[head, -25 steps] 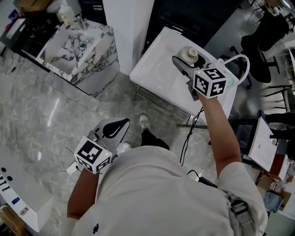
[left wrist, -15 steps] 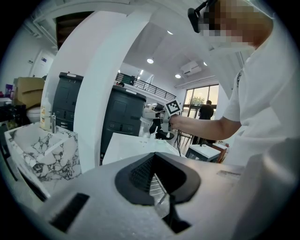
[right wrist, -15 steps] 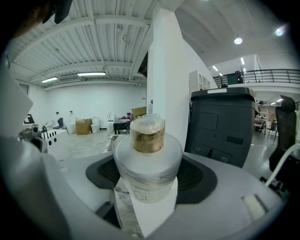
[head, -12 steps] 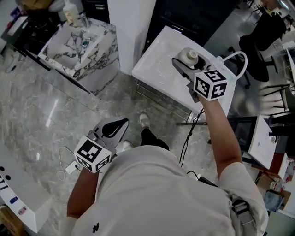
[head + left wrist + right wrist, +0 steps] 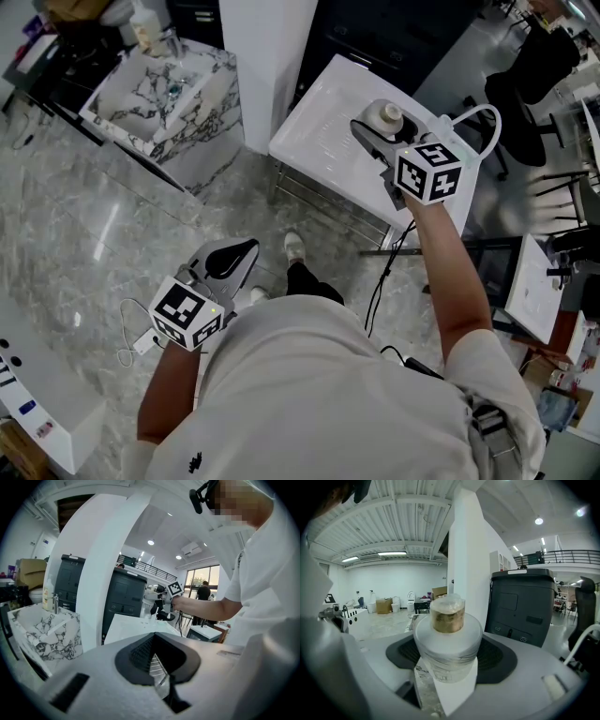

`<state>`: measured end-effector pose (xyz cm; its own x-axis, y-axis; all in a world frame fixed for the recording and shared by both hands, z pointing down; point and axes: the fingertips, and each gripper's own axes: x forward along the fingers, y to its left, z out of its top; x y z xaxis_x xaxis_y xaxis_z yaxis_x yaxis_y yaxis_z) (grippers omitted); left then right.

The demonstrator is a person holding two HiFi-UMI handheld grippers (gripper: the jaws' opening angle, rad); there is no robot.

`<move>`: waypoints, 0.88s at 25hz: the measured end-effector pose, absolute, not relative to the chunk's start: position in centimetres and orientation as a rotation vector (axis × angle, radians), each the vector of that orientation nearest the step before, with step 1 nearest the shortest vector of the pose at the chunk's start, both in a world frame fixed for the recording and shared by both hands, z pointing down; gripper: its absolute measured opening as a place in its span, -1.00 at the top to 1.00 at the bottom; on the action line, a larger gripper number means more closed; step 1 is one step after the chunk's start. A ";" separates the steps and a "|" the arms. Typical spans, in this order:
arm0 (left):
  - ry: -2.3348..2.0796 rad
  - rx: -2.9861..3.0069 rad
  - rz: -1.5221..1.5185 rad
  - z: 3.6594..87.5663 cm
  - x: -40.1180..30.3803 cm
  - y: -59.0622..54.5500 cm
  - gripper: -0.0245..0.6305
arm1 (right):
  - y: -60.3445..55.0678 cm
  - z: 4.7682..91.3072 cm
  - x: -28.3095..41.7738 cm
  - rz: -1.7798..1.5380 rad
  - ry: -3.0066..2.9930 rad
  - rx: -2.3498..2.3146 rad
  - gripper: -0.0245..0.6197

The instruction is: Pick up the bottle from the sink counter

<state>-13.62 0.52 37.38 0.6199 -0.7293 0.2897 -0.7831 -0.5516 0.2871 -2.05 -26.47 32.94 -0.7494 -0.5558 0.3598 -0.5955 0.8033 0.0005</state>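
White bottle (image 5: 448,641) in right tool (image 5: 382,122)

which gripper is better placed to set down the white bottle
Right. The right gripper already has its jaws on the white round gold-capped bottle over the white table. The left gripper hangs empty at the person's side.

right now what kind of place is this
Probably a big open lab or demo hall rather than a home: a freestanding marble sink counter stands on polished stone floor, with a white table and an office chair close by.
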 end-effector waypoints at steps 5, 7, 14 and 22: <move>-1.206 2.458 0.185 37.5 -13.6 0.3 0.91 | -26.7 33.2 -1.8 0.160 -2.635 0.879 -0.15; -1.207 2.459 0.185 37.6 -13.6 0.1 0.91 | -26.9 33.4 -1.6 0.160 -2.631 0.883 -0.15; -1.195 2.457 0.189 37.7 -13.6 -0.7 0.91 | -27.6 33.7 -1.3 0.168 -2.620 0.889 -0.15; -1.188 2.462 0.189 37.6 -13.8 -2.6 0.91 | -29.0 34.0 -1.1 0.176 -2.608 0.890 -0.15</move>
